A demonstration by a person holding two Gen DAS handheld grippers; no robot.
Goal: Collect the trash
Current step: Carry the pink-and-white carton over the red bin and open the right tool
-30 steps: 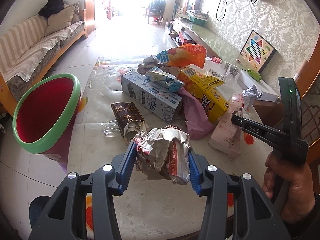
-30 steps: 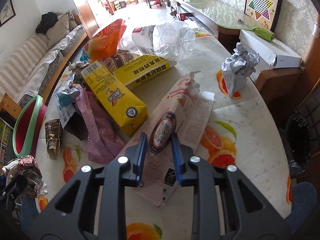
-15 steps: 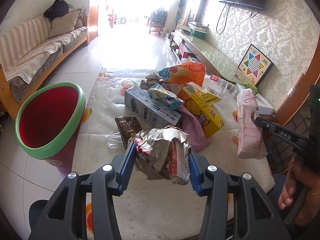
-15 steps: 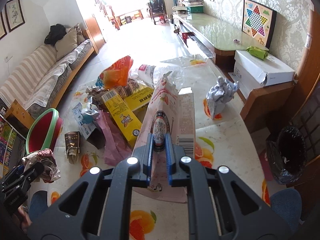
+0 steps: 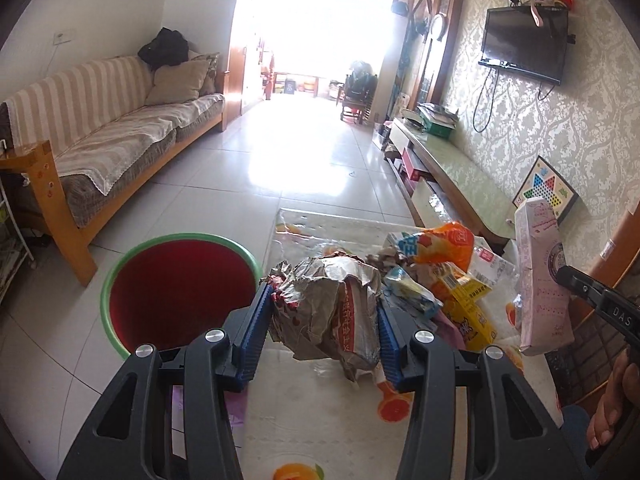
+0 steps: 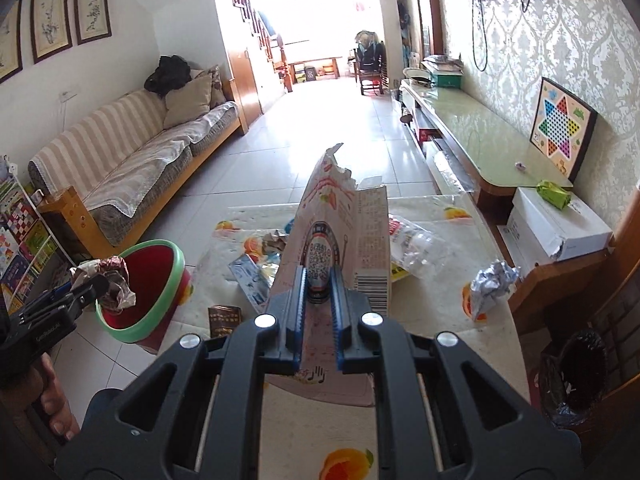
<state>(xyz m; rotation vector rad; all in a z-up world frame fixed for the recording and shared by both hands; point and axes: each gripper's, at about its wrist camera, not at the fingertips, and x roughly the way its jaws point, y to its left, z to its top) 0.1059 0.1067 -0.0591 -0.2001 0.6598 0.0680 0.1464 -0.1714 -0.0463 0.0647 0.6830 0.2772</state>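
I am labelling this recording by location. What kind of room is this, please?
Most likely a home living room: a striped sofa along one wall, a wall-mounted television opposite, and framed pictures above the sofa.

The letters "DAS" stand in white on the black arm of the right gripper (image 5: 560, 276), seen from the left wrist. The pink carton (image 6: 340, 240) it grips has a round printed mark like a square code, and a barcode at its lower right, but the small print is too tiny to read. The crumpled foil wrapper (image 5: 328, 308) in the left gripper (image 5: 320, 320) has a red strip with white signs, too creased to read.
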